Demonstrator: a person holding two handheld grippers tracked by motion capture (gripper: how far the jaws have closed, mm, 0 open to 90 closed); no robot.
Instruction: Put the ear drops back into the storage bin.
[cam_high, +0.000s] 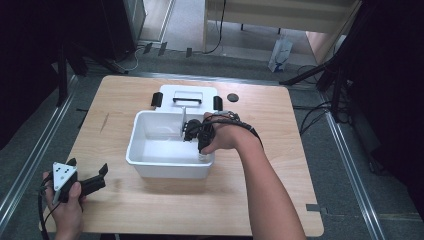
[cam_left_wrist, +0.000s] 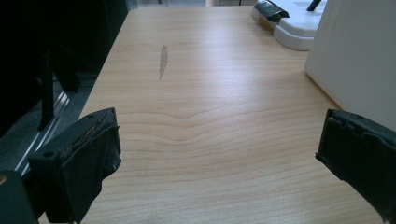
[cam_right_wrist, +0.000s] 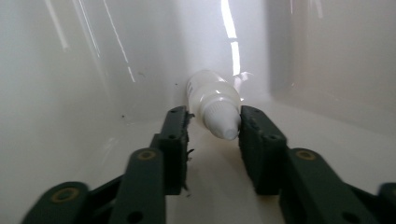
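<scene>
My right gripper (cam_right_wrist: 212, 126) is down in the bin (cam_high: 150, 162) near its right wall, jaws loose around the bottle (cam_right_wrist: 212, 100), which lies on the floor, tip toward me, while my left gripper (cam_left_wrist: 219, 154) idles open.

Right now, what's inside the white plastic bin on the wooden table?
The right gripper reaches into the white plastic bin, a small white squeeze bottle lying between its jaws near a corner. The hand hides the floor beneath it.
</scene>
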